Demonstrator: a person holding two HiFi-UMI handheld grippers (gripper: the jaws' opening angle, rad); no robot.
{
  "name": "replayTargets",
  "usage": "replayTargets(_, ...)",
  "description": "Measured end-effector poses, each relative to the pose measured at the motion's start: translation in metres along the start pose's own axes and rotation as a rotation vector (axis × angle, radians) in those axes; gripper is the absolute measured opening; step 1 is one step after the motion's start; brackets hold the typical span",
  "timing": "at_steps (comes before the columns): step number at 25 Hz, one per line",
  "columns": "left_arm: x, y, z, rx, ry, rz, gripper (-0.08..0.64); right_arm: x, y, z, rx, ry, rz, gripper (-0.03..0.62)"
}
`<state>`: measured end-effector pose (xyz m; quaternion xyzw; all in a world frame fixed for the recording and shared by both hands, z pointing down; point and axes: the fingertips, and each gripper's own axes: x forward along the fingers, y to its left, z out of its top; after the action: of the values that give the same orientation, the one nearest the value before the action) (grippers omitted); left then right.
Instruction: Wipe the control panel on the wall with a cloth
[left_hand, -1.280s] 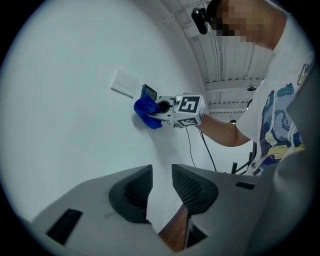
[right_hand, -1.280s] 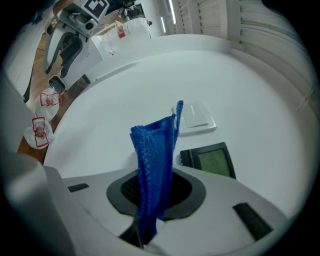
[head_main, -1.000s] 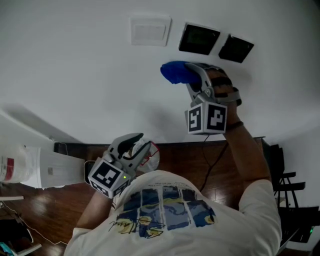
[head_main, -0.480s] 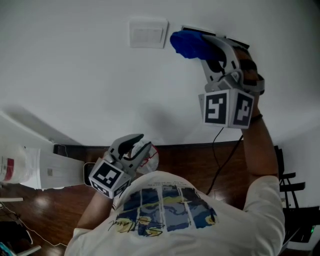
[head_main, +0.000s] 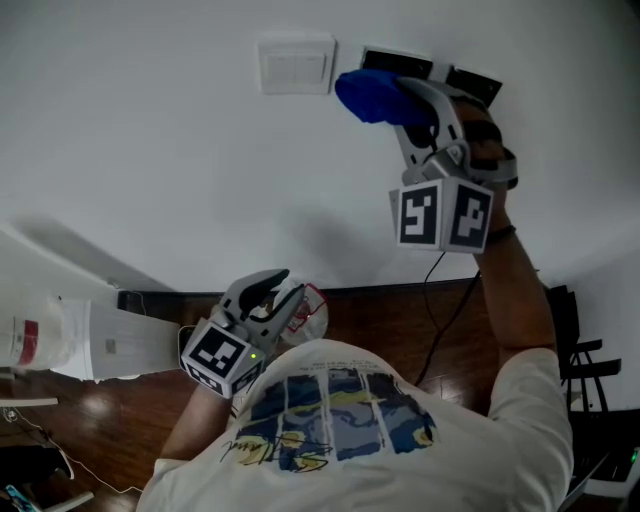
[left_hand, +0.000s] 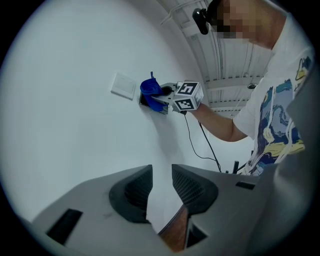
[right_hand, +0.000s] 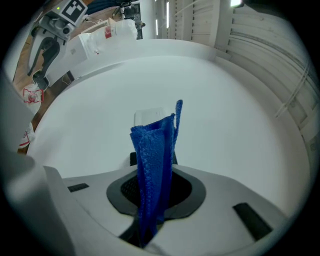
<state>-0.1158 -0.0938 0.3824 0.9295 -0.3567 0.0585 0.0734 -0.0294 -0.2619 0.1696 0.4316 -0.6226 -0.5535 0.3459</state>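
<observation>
Two black control panels (head_main: 475, 85) sit on the white wall, right of a white switch plate (head_main: 295, 65). My right gripper (head_main: 402, 95) is raised to the left panel and shut on a folded blue cloth (head_main: 370, 95), which presses on that panel and hides most of it. In the right gripper view the cloth (right_hand: 155, 160) stands up from between the jaws of the right gripper (right_hand: 155, 192), with the plate (right_hand: 149, 116) behind it. My left gripper (head_main: 272, 290) hangs low by my chest, jaws a narrow gap apart and holding nothing (left_hand: 160, 187). The left gripper view shows the cloth (left_hand: 148, 87) far off.
A white box-like unit (head_main: 60, 335) stands at the lower left by the dark baseboard (head_main: 150, 298). A black cable (head_main: 440, 300) hangs from my right arm down to the wooden floor. A dark chair frame (head_main: 585, 360) is at the far right.
My right gripper carried the cloth up from below the panels onto the left panel, then slid it slightly left. The left gripper stayed put.
</observation>
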Motion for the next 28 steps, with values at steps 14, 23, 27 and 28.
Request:
replayTargets(14,0.005,-0.005,-0.006,-0.002,0.025,-0.004,0.107,0.013,0.097,-0.016,0.011,-0.006,0.095,0.077)
replayTargets(23,0.006,-0.008,-0.007,0.005,0.028,0.008,0.107,0.008,0.091,-0.014,0.034,-0.027,0.088,0.077)
replayTargets(27,0.01,-0.011,-0.009,0.004,0.037,0.004,0.107,-0.012,0.074,-0.011,0.042,-0.044,0.075,0.077)
replayTargets(28,0.011,-0.012,-0.01,0.008,0.042,0.001,0.107,-0.018,0.068,-0.011,0.039,-0.049,0.07,0.077)
